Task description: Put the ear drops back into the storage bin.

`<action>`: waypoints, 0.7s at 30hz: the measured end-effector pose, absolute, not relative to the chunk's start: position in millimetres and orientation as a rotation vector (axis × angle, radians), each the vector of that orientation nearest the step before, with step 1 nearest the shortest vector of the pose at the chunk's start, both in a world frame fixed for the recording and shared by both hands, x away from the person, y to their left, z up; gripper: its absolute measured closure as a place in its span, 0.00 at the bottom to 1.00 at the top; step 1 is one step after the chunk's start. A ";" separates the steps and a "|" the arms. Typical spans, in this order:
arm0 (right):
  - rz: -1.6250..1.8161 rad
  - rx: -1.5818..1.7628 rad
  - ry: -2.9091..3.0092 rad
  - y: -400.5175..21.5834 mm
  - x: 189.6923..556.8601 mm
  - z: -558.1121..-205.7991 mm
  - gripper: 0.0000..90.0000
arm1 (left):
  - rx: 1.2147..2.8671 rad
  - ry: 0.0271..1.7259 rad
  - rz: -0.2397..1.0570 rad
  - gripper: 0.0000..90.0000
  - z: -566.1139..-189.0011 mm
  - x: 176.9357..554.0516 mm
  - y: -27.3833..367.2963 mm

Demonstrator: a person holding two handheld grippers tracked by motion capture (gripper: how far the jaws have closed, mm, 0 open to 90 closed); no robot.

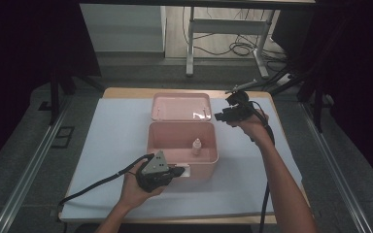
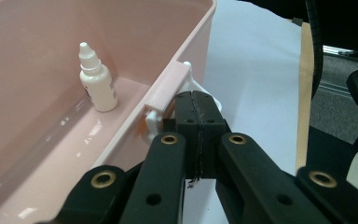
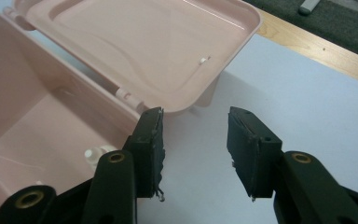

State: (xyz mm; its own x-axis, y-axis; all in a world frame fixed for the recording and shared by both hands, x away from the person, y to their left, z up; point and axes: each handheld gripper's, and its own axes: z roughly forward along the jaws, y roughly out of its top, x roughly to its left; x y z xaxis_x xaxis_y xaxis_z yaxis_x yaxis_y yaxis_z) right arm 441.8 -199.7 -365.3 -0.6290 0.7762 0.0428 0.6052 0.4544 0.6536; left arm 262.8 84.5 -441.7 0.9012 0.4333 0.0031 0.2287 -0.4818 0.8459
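High view: a wooden table (image 1: 126, 91) w/ a pale sheet (image 1: 111, 145) over most of it. At centre sits an open pink box (image 1: 182, 133), its lid (image 1: 180, 106) swung back flat on the far side, still hinged. Inside the box, near its right wall, a small white dropper bottle (image 1: 196, 146) stands upright.

Person's forearms enter from the bottom edge. Left gripper (image 1: 177, 172) is at the box's near front wall, by the white latch (image 1: 186, 170). Right gripper (image 1: 218, 116) is held above the sheet just right of the box, near the lid's right end, apart from both.

Left gripper view: left gripper (image 2: 196, 100) has its jaws pressed fully together, nothing visible between the pads; tips sit against the white latch (image 2: 186, 74) on the outside of the box rim (image 2: 168, 79). Can't tell if they pinch any part of it. Bottle (image 2: 97, 79) stands on the box floor beyond, cap up, label partly seen.

Right gripper view: right gripper (image 3: 196, 114) has jaws parted at a medium gap, nothing between them, only bare sheet (image 3: 307, 107) below. Lid (image 3: 140, 46) lies just ahead of the tips, inner face up; box interior (image 3: 42, 126) is at left, w/ the bottle's cap (image 3: 95, 156) peeking beside the left jaw. Table edge (image 3: 317, 49) runs across the top right.
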 end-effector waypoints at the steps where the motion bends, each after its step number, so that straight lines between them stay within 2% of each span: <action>1: 0.935 1.191 2.444 -198.9 444.0 -365.8 0.62 | 2.092 0.474 0.266 1.00 -441.7 262.9 84.6; 21: 0.898 1.322 2.380 -182.9 481.7 -382.5 0.62 | 2.090 0.470 0.261 1.00 -442.2 263.4 85.7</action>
